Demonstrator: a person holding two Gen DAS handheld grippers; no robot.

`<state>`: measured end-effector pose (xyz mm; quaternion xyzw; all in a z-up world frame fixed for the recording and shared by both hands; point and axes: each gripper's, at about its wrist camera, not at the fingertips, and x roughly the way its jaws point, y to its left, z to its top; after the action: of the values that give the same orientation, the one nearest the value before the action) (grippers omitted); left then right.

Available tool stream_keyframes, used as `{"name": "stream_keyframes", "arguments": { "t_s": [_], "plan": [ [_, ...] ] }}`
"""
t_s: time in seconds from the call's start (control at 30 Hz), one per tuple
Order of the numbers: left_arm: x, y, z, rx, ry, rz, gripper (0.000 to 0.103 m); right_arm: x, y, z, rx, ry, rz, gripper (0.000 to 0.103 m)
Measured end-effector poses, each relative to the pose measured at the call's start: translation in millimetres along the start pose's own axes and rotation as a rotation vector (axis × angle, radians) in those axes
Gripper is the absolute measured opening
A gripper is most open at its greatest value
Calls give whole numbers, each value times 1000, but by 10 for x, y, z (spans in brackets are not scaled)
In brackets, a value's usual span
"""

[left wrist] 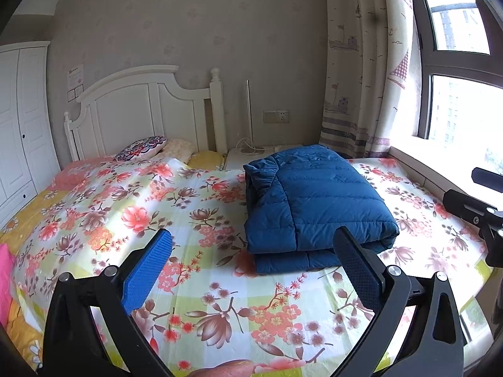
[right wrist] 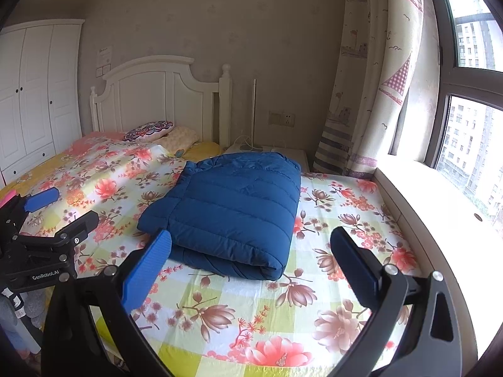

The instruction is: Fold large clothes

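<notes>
While both jaws stand wide and empty, the folded blue down jacket (right wrist: 229,210) lies on the bed (right wrist: 330,286), nearer the right hand-held gripper (right wrist: 251,270) than the left hand-held gripper (left wrist: 253,270).

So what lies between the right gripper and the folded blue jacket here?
Only bare floral bedsheet. In the right wrist view, the open right gripper hangs short of the blue jacket, with nothing else between.

"GenRobot.AI" — white lettering, on the left hand-held gripper (right wrist: 59,204) (black body)
</notes>
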<state>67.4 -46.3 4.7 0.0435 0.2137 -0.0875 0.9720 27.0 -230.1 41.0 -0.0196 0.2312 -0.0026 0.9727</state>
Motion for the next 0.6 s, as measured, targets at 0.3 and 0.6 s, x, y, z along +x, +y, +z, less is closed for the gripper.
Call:
{"name": "stream_keyframes", "arguments": {
  "t_s": [0.3, 0.6],
  "plan": [
    [2, -1, -21, 0, 1, 2, 99, 35, -3, -32, 0, 8, -1, 100],
    [-20, -2, -31, 5, -7, 2, 99, 8, 9, -23, -5, -3, 1, 100]
  ]
}}
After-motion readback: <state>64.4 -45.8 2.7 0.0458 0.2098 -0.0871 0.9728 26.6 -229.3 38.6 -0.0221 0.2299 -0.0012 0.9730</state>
